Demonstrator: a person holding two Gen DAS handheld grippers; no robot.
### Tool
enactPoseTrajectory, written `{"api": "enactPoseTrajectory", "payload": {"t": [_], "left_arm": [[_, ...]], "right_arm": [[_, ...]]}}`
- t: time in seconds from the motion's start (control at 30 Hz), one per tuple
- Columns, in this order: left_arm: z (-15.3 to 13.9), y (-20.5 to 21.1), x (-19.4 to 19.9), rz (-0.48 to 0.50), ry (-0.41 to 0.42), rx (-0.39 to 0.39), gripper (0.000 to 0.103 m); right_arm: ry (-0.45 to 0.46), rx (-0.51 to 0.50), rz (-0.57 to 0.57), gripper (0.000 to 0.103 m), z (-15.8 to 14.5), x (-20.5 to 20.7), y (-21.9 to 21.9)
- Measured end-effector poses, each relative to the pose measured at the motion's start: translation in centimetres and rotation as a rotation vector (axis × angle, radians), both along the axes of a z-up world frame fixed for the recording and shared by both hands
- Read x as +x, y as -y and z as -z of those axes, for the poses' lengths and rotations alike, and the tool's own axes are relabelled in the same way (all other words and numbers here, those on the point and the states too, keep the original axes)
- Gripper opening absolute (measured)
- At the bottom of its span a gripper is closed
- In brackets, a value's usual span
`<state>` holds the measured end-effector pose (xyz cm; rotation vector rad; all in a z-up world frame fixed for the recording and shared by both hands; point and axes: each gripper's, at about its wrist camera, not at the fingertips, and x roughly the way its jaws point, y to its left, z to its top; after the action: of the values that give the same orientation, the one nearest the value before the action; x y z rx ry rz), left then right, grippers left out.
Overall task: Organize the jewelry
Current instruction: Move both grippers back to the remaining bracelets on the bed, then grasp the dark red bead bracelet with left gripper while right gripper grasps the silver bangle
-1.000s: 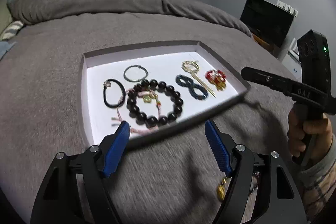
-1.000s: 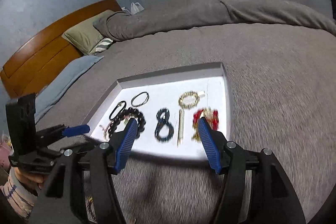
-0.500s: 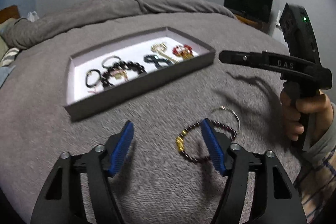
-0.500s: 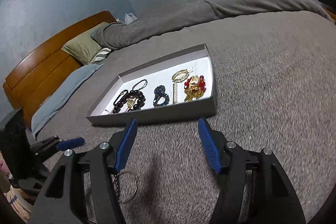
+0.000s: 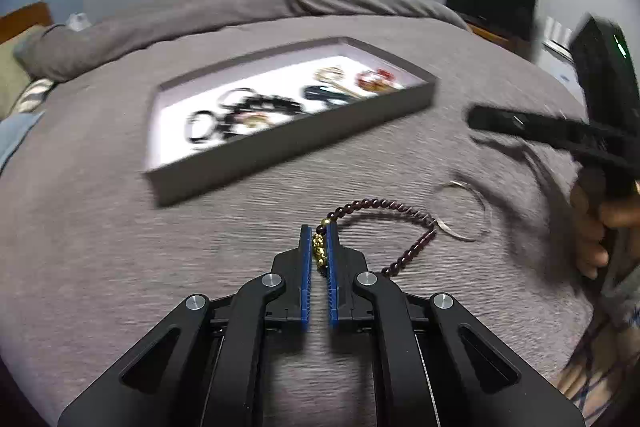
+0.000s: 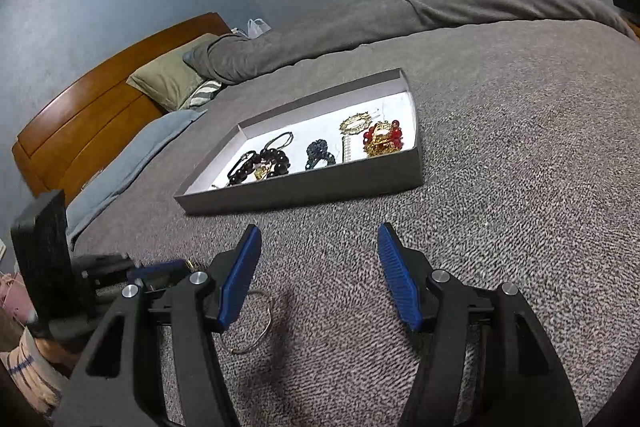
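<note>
Jewelry lies partly inside a grey tray [image 5: 304, 143] with a white floor, set on the grey bedspread [image 5: 100, 247]; that tray serves as the landmark. On the near side of the tray, apart from its front wall, a dark red bead bracelet [image 5: 384, 205] rests on the bedspread. The left gripper [image 5: 319, 233] has just been closing, and its 2 blue pads are now clamped on the bracelet's gold charm [image 5: 319, 251], while the rest of the beads trail off to the right across the cloth. Just beyond that loop, further right of the tray's near corner, lies a thin silver ring [image 5: 466, 211], touching or nearly touching the beads.

Inside the tray sit a black bead bracelet [image 6: 260, 163], a dark blue piece [image 6: 318, 153], a gold pin [image 6: 354, 125] and a red-and-gold piece [image 6: 384, 139].

The right gripper [image 6: 318, 269] hovers in front of the tray's near wall with its jaws spread wide and nothing between them; the silver ring sits beside its left finger. A hand [image 5: 596, 223] grips its handle.
</note>
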<state>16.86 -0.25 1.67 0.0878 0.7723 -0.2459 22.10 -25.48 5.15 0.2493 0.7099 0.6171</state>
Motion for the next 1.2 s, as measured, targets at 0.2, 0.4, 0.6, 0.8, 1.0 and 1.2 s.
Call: {"api": "enactPoseTrajectory", "payload": {"t": [0.2, 0.4, 0.6, 0.8, 1.0, 1.2], "left_arm": [[-0.5, -3.5, 0.1, -0.080, -0.003, -0.017, 0.008], [0.3, -4.0, 0.2, -0.083, -0.027, -0.030, 0.008], [1.0, -3.7, 0.6, -0.087, -0.044, -0.031, 0.023], [1.9, -3.9, 1.2, -0.094, -0.062, -0.038, 0.025], [2.2, -3.3, 1.2, -0.070, -0.072, -0.031, 0.017], [1.5, -3.2, 0.8, -0.060, -0.058, -0.053, 0.009]], "right_arm": [[0.020, -0.077, -0.060, 0.065, 0.1, -1.9, -2.1], [0.033, -0.177, -0.118, 0.068, 0.6, -3.9, -4.6], [0.053, -0.289, -0.142, 0.069, 1.3, -5.1, -6.5], [0.059, -0.360, -0.157, 0.068, 1.9, -5.2, -7.9], [0.048, -0.351, -0.154, 0.046, 2.2, -4.9, -7.6], [0.060, -0.341, -0.150, 0.046, 1.9, -5.0, -7.5]]}}
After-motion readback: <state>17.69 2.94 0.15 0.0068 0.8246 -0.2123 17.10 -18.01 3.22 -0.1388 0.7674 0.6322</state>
